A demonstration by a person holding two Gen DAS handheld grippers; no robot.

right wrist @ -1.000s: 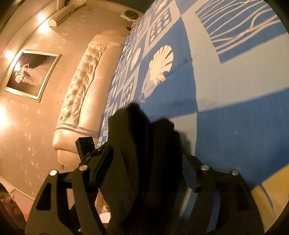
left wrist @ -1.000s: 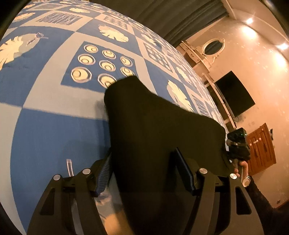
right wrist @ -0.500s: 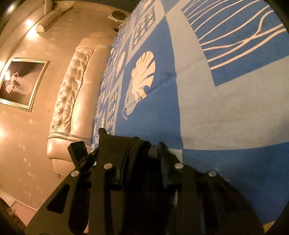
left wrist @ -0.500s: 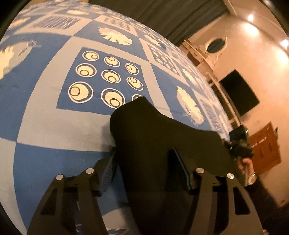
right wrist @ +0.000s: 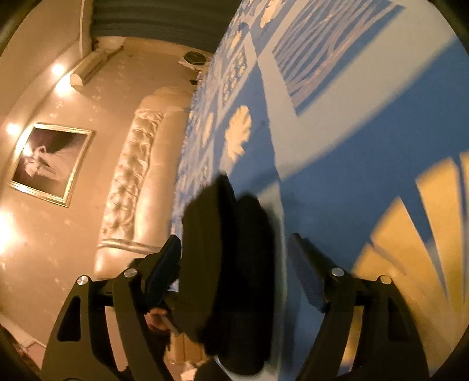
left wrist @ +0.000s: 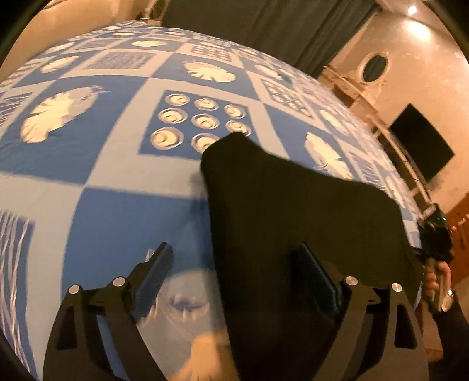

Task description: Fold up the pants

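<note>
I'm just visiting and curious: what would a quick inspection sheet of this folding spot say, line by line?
Surface: bed with a blue and pale checked bedspread printed with shells and rings.
Job's things: black pants lying bunched on the bedspread.
Clutter: nothing seen on the bedspread besides the pants.
Grippers: left gripper open, one finger over bare bedspread, the other over the pants; right gripper open with the pants between its fingers, pads not pressing. Both have just been opening.
Cables: thin wires hang beneath the wall television.
Surroundings: padded cream headboard, framed picture, dark curtains, warm wall lights.
</note>
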